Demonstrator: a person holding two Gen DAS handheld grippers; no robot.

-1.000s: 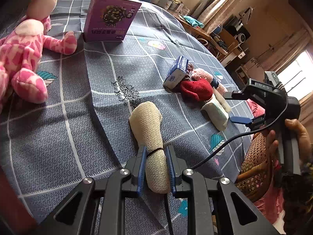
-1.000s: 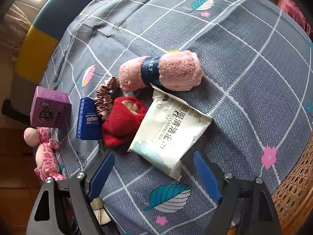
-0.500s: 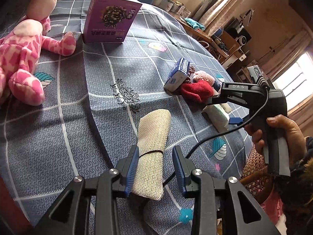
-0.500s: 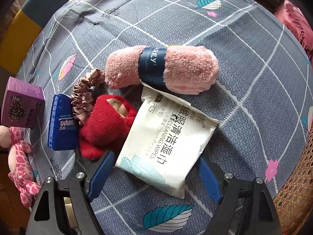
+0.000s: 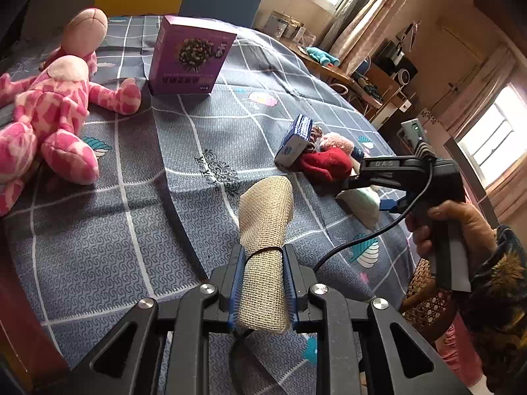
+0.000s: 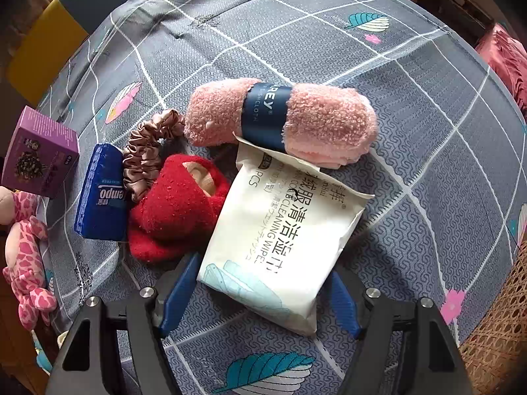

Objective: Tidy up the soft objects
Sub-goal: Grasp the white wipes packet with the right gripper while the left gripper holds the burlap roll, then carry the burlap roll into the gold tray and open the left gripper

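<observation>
Left gripper jaws clamped on burlap roll, lower centre. Right gripper jaws have been closing, straddling wipes pack, not yet pinching. Pack's long axis runs up-frame between jaws.

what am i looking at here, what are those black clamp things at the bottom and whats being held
Those are hand-held grippers, one in each of a person's hands, each with a camera looking along its jaws. The left gripper view shows its jaws shut on a rolled burlap cloth; the right gripper shows off to the side, in the person's hand. The right view looks down on a white wipes pack between jaws that have been closing; I cannot tell if they touch it. On the grey bedspread also lie a pink towel roll, red sock, scrunchie, blue tissue pack, purple box and pink plush toy.
</observation>
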